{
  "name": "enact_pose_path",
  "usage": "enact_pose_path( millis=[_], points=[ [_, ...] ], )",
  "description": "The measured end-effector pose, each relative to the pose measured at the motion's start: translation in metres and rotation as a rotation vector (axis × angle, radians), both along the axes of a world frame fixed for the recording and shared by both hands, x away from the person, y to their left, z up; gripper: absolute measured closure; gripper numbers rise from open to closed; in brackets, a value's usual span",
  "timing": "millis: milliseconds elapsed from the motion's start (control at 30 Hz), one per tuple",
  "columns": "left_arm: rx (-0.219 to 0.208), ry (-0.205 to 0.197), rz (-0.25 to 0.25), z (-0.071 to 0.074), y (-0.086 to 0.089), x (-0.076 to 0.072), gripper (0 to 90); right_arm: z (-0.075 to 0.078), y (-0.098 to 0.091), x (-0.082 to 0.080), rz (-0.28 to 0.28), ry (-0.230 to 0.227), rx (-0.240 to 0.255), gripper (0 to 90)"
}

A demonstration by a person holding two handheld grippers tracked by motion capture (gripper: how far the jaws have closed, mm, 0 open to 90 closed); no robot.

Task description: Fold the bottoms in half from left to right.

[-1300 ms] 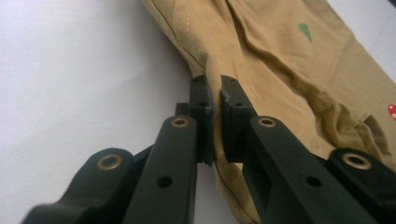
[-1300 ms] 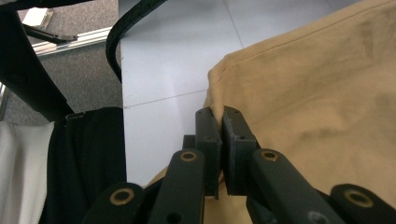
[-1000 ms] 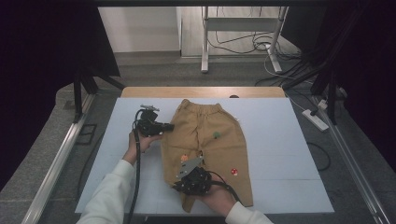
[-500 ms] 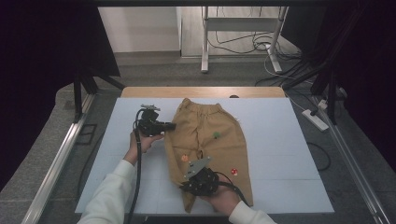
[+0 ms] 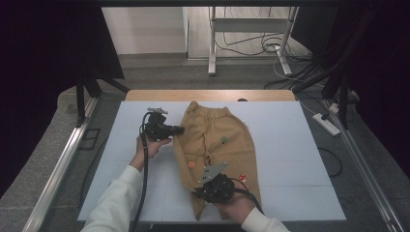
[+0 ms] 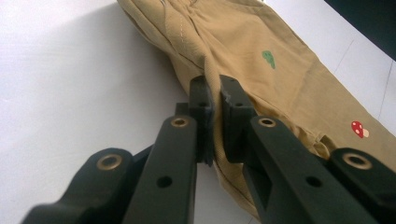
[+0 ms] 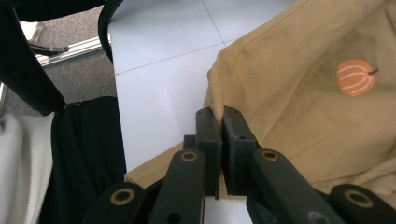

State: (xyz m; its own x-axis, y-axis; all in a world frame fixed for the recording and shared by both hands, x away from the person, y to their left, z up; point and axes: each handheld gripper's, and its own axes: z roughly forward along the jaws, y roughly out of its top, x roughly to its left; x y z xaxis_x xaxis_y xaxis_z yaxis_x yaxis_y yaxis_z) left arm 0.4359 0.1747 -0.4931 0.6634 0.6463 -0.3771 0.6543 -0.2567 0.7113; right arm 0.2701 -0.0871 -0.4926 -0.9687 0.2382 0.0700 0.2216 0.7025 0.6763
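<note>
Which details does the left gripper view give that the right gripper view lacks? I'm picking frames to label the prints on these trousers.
Left gripper view: a green print and a red mushroom print. Right gripper view: an orange pumpkin print and a white sleeve. Both: tan trousers on the white table, cloth pinched between shut black jaws.

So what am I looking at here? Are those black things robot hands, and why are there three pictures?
No robot arm here: a person at a table holds a hand-held tool in each hand, with two black jaws. The high view looks down from above: the left gripper and the right gripper both sit at the edge of tan children's trousers spread on the pale blue table. The other two pictures come from cameras riding on the tools themselves. In the left gripper view, the jaws pinch the trousers' side edge; in the right gripper view, they pinch a corner of cloth near a small orange pumpkin print. Both are shut on the fabric.
</note>
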Motion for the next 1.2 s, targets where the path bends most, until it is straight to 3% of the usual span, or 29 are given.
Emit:
enact_pose_path(
  millis=[1033,1200],
  points=[
    [-0.001,-0.012,-0.041,0.011,-0.04,0.006,84.0,-0.001,-0.044,0.003,-0.088,0.024,-0.009,86.1],
    [0.004,-0.016,-0.045,0.013,-0.043,0.006,84.0,0.0,-0.051,0.005,-0.098,0.033,0.009,86.1]
  ],
)
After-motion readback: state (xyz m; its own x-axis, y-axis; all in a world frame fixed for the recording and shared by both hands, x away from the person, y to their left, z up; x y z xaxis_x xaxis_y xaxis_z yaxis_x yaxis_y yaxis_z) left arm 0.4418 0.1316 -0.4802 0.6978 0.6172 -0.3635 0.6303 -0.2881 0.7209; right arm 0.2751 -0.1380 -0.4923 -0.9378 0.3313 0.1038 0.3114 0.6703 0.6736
